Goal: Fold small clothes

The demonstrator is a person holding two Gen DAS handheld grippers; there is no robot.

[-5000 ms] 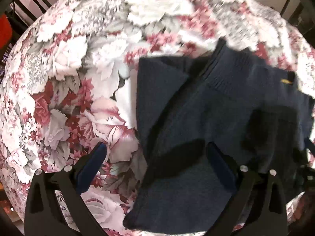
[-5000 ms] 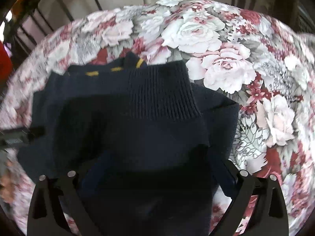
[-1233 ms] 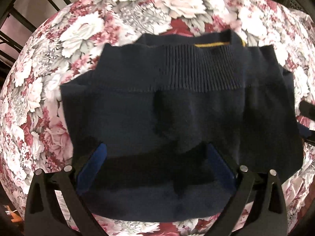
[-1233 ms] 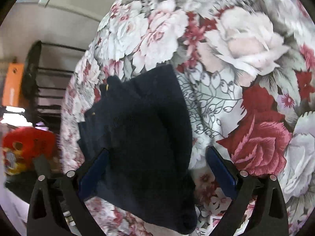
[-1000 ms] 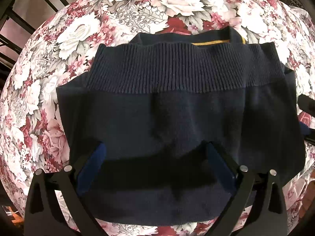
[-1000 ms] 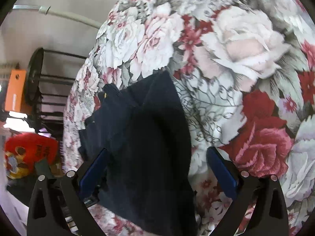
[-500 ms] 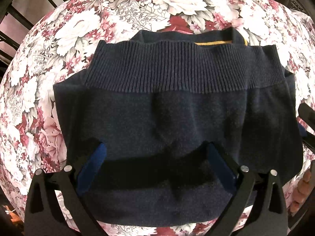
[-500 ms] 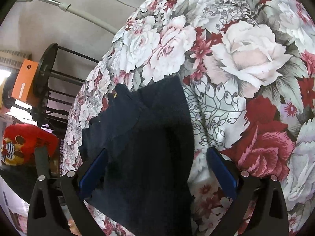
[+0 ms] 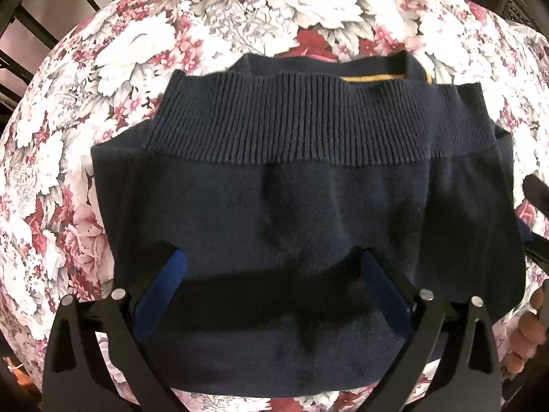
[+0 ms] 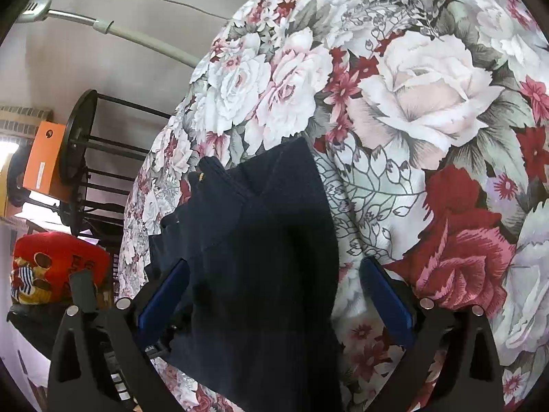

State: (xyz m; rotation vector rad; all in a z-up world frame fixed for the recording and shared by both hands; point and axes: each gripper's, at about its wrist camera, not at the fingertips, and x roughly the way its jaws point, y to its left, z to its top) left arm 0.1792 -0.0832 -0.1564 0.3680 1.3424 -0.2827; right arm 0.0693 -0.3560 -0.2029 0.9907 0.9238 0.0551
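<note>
A small navy knit garment lies folded on the floral cloth, its ribbed band across the top and a yellow-lined collar peeking behind. My left gripper hovers open over the garment's near edge, blue pads wide apart with nothing between them. In the right wrist view the same garment is seen from its side. My right gripper stands open above its near end, holding nothing. Part of the right gripper shows at the garment's right edge.
The floral cloth covers a rounded table. A black metal rack, an orange box and a red cushion stand beyond the table's left edge. Dark bars lie behind. A person's fingers show lower right.
Five seconds ago the garment was crumpled and half folded; now it lies flat and squared. Over the last second the right wrist view tilted slightly; the left gripper barely moved.
</note>
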